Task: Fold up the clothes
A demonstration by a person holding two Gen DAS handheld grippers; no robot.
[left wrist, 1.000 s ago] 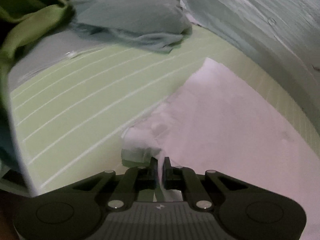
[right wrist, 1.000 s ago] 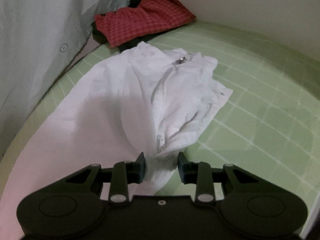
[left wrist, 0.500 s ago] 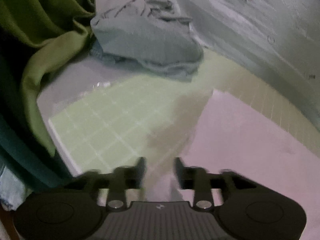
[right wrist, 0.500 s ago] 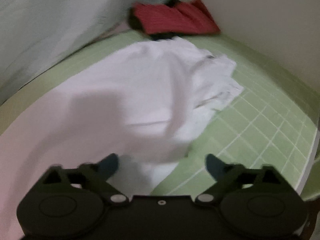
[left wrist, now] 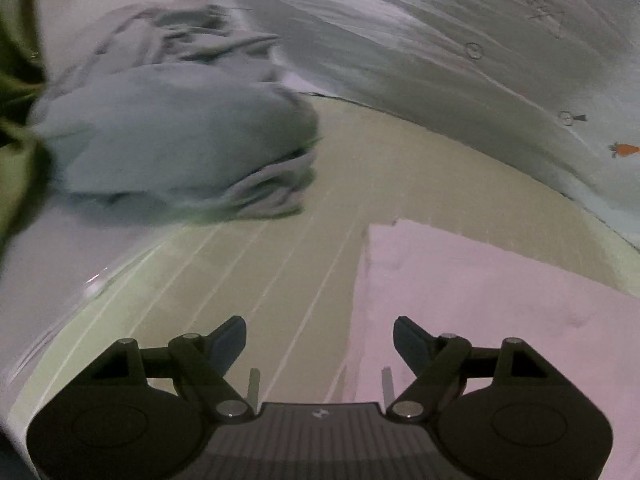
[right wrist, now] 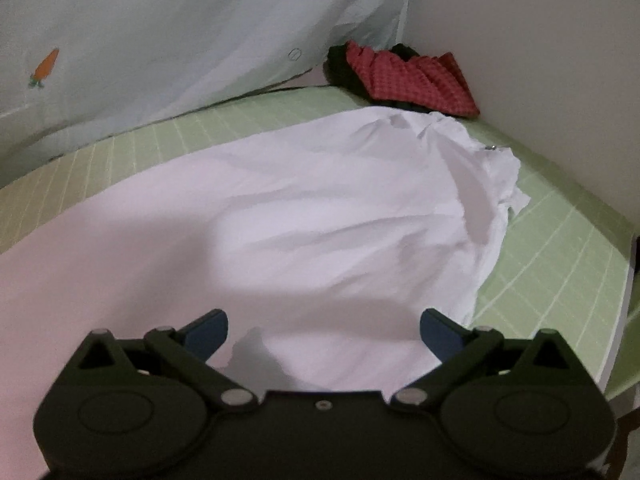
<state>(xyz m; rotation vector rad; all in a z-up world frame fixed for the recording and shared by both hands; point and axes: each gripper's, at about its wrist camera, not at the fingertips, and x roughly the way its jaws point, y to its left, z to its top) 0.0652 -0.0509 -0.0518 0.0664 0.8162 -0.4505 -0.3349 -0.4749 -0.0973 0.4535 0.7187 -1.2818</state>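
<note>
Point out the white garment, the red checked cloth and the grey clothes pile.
white garment [right wrist: 320,216], right wrist view, middle of its spread fabric
red checked cloth [right wrist: 416,76], right wrist view, folded top
grey clothes pile [left wrist: 172,136], left wrist view, front bulge

A pale green gridded mat [right wrist: 532,248] covers the work surface. A white garment [right wrist: 304,216] lies spread across its centre. A crumpled red checked cloth [right wrist: 408,76] sits at one o'clock. In the left view, a grey heap [left wrist: 172,136] lies at ten o'clock.

No readable text, brand or number anywhere. Only small orange carrot prints [right wrist: 45,67] on the pale sheet [right wrist: 180,40], and perhaps a tiny logo, too blurred to read.
</note>
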